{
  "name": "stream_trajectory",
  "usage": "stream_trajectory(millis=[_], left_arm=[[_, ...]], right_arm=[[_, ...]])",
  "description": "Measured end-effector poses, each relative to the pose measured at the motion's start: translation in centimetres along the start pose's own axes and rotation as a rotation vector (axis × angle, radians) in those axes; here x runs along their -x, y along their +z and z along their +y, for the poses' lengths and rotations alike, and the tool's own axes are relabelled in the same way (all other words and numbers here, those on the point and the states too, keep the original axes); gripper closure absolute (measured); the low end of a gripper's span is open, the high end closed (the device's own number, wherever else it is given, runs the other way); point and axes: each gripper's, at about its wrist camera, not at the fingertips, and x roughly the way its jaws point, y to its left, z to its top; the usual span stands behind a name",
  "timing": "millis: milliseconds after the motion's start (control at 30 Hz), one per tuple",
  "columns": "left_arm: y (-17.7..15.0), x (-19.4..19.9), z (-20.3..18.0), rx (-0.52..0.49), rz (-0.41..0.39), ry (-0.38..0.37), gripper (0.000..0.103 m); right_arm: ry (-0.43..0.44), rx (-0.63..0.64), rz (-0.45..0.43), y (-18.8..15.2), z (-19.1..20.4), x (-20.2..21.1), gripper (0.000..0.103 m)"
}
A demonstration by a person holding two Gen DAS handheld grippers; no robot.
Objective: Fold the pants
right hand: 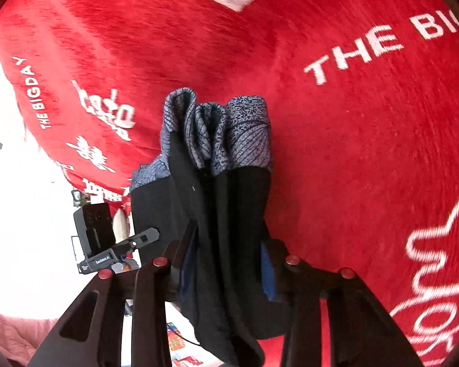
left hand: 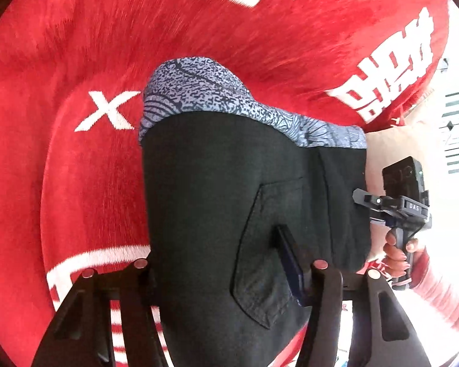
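Item: black pants with blue-patterned waistband lining, hung over a red blanket with white lettering. Left tool: jaws partway apart, cloth draped between them, back pocket just ahead; whether its pads pinch the cloth cannot be told. Right tool: clenched on a gathered bunch of the same pants, its pads pressed against the folds, the waistband lining beyond its tips; judged best handling is to keep both tools level, edges matched, lower the cloth flat onto the blanket before letting go.
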Motion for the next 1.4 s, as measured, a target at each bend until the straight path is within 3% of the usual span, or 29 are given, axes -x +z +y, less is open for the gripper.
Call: stream_trajectory(millis=[233,433,533,600,700,967,1033,1100,1200,1300,1367,1400], left_arm=[[-3.9,2.7,-1.0,-0.017,0.006,0.015,0.043],[-7.9,0.8,0.5,0.030,0.054,0.061,0.042],[-9.0,0.0,1.7,0.055,0.018,0.093,0.026],[-8.9,-0.2,2.1,0.073,0.001,0.135,0.008],[-8.9,-0.2,2.0,0.080,-0.005,0.196,0.002],[-9.0,2.0,-0.7,0.031,-0.032,0.415,0.002],[-9.4,2.9,-1.7,0.013,-0.037,0.454,0.002],[-9.8,3.4,-2.8,-0.013,-0.037,0.486,0.002],[-10.7,3.7,-4.5,-0.040,-0.017,0.505,0.002],[-11.9,3.9,-5.9,-0.049,-0.001,0.525,0.002],[-12.2,3.9,-6.8,-0.049,-0.002,0.543,0.002],[-12.4,4.1,-7.2,-0.049,-0.007,0.554,0.002]], right_arm=[[0.023,-0.013,0.013,-3.8,2.0,1.1,0.064],[-0.010,-0.042,0.035,-7.8,0.8,-0.1,0.064],[-0.058,-0.035,0.024,-8.9,-0.6,-1.2,0.062],[-0.069,-0.045,-0.001,-9.0,-1.1,-1.3,0.057],[-0.168,0.017,-0.011,-8.9,-0.2,-1.6,0.046],[-0.403,0.041,-0.044,-10.2,3.1,-0.3,0.041],[-0.470,0.044,-0.056,-11.1,4.2,0.3,0.036],[-0.541,0.057,-0.065,-12.1,5.5,0.8,0.022],[-0.645,0.105,-0.078,-13.7,8.1,0.9,0.019],[-0.688,0.133,-0.080,-15.1,9.9,0.8,0.015],[-0.707,0.144,-0.082,-15.8,10.9,0.5,0.002],[-0.717,0.148,-0.088,-16.1,11.5,0.4,0.000]])
